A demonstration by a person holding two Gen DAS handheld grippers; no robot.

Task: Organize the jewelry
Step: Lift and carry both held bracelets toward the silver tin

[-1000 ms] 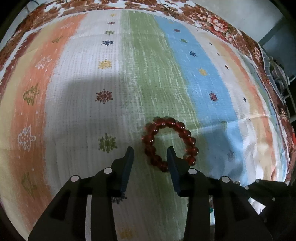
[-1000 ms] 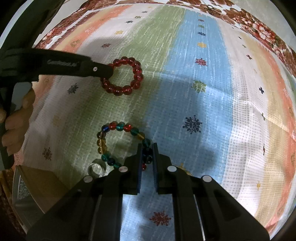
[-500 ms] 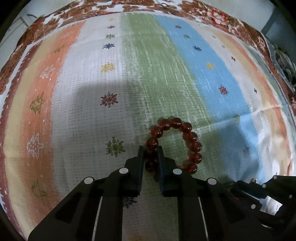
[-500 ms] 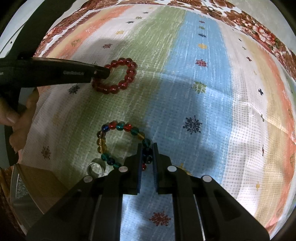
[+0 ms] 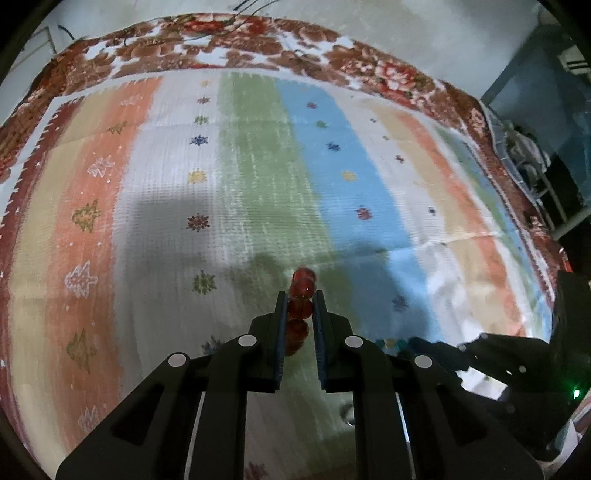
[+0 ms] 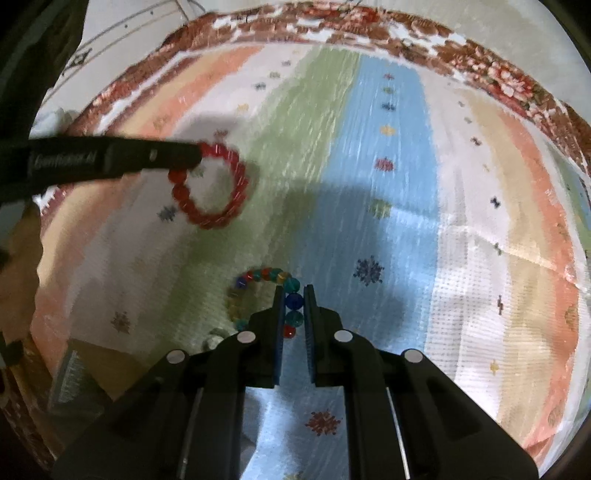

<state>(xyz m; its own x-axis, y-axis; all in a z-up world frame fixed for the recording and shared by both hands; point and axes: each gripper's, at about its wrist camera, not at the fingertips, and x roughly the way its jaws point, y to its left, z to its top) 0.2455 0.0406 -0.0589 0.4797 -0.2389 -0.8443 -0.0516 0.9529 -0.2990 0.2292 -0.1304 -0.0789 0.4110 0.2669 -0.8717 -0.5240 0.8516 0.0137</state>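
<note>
My left gripper (image 5: 300,301) is shut on a red bead bracelet (image 5: 300,308) and holds it lifted above the striped cloth; the bracelet hangs edge-on between the fingers. In the right wrist view the same bracelet (image 6: 214,184) dangles from the left gripper's tip (image 6: 184,155), blurred. My right gripper (image 6: 294,295) is shut on a multicoloured bead bracelet (image 6: 266,276), gripping its right side, raised off the cloth. The right gripper also shows at the lower right of the left wrist view (image 5: 491,350).
A striped cloth (image 5: 258,166) with small star and tree motifs covers the surface, bordered by a floral blanket (image 5: 258,33). A silver ring (image 6: 214,338) lies by the right gripper. A box or tray (image 6: 77,380) sits at the lower left of the right wrist view.
My left gripper closed on the red bracelet and lifted it off the cloth. My right gripper kept its grip on the multicoloured bracelet and rose with it.
</note>
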